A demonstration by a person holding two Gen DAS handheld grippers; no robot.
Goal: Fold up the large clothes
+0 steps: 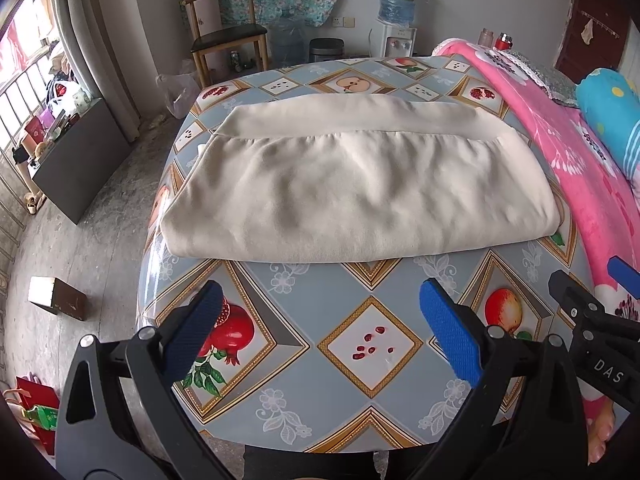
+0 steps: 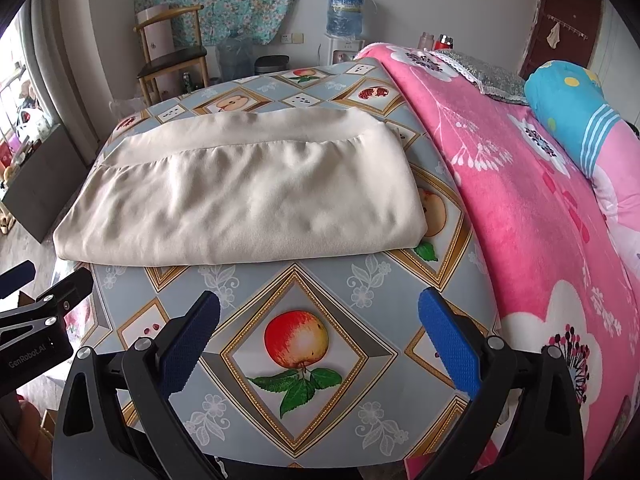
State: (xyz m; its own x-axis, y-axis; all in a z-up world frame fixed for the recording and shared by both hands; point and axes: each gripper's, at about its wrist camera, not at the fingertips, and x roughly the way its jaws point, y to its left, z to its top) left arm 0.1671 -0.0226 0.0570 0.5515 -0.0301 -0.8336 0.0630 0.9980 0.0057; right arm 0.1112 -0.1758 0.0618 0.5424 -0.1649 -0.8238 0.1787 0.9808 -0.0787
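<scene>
A cream garment (image 1: 352, 184) lies folded into a flat rectangle on the table (image 1: 372, 288), its ribbed band along the far edge. It also shows in the right wrist view (image 2: 248, 192). My left gripper (image 1: 320, 320) is open and empty, above the table's near part, short of the garment's near edge. My right gripper (image 2: 320, 328) is open and empty too, over the printed apple, also short of the garment. The right gripper shows at the right edge of the left wrist view (image 1: 592, 316). The left gripper shows at the left edge of the right wrist view (image 2: 36, 304).
The table has a blue fruit-print cloth (image 2: 304, 280). A pink floral blanket (image 2: 520, 200) on a bed lies against its right side. A wooden chair (image 1: 224, 32), a water dispenser (image 1: 396, 24) and a dark cabinet (image 1: 80, 160) stand beyond.
</scene>
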